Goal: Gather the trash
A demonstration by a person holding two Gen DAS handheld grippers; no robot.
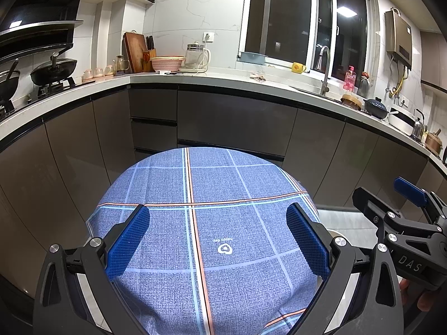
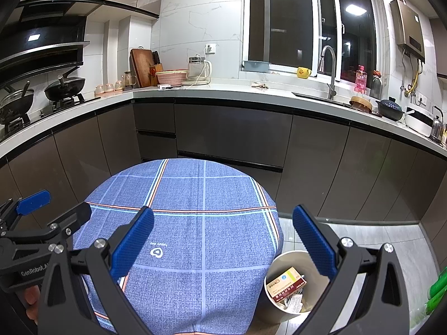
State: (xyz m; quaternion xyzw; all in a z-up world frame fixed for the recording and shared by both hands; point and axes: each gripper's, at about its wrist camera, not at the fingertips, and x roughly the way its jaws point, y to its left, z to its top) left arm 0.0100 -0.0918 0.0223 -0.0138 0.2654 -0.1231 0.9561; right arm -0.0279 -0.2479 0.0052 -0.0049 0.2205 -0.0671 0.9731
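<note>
A small table under a blue plaid cloth (image 1: 223,195) (image 2: 195,195) fills the lower middle of both views; no loose trash shows on it. A white round bin (image 2: 275,304) stands on the floor at the table's right, with a red-and-tan carton (image 2: 286,284) and other packets inside. My left gripper (image 1: 218,237) is open and empty above the cloth. My right gripper (image 2: 223,240) is open and empty above the table's right side, near the bin. Each gripper shows at the edge of the other's view, the right one (image 1: 402,217) and the left one (image 2: 42,223).
Dark cabinets (image 1: 237,117) under a white L-shaped counter stand behind the table. On the counter are woks on a stove (image 1: 53,69), a kettle (image 1: 197,57), a sink tap (image 1: 324,67) and pots (image 1: 377,107). Grey floor tiles (image 2: 399,245) lie at right. Green tubing (image 2: 438,287) shows at far right.
</note>
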